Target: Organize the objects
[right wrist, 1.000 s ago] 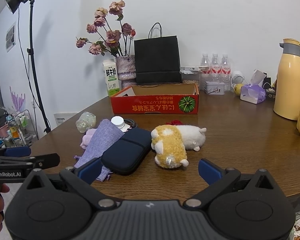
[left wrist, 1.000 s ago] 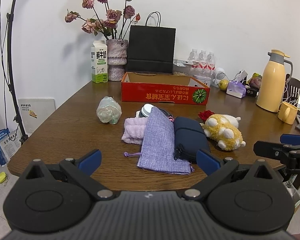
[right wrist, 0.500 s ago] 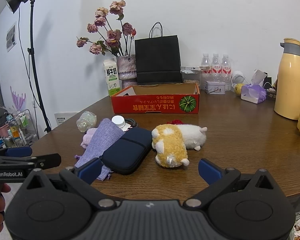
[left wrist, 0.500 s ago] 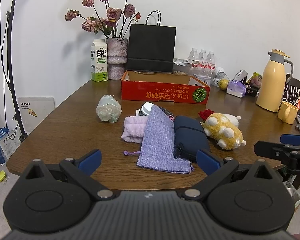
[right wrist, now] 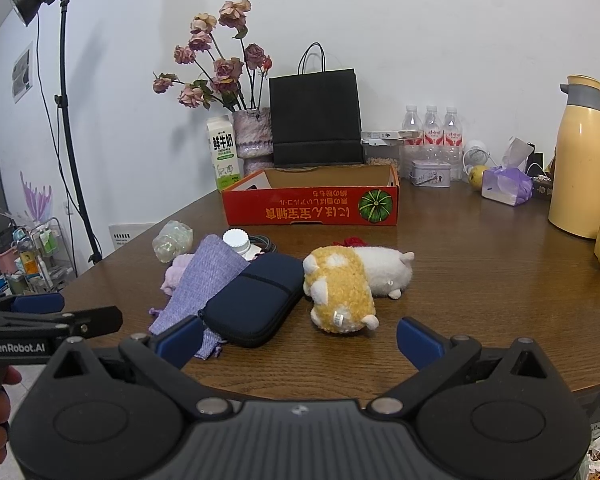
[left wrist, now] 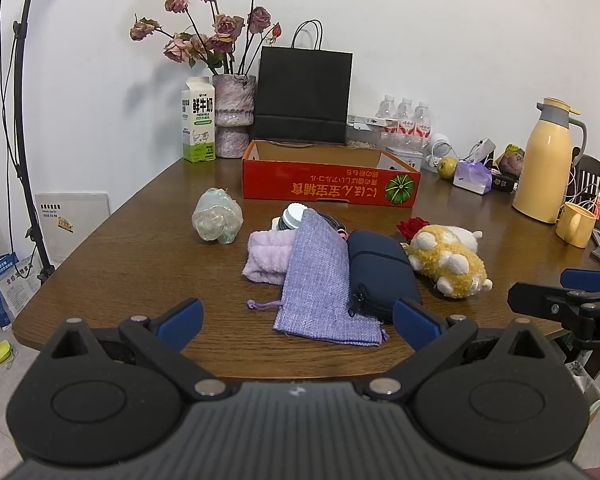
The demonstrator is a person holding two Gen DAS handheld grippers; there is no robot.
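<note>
A white wall backs the brown wooden desk (left wrist: pixel 112 264). Before the red box (left wrist: pixel 331 184), left to right, lie a clear bottle (left wrist: pixel 217 222), purple pouch (left wrist: pixel 317 280), navy case (left wrist: pixel 380 268) and plush toy (left wrist: pixel 448 258); a white-capped item under the pouch is half hidden. The left claw (left wrist: pixel 298 316) and right claw (right wrist: pixel 298 338) gape wide, holding nothing.

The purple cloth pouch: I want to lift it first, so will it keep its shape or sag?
The purple cloth pouch looks like thin woven fabric lying flat, so it will probably droop. It partly lies on the navy zip case and the lilac towel, so lifting it may nudge those.
</note>
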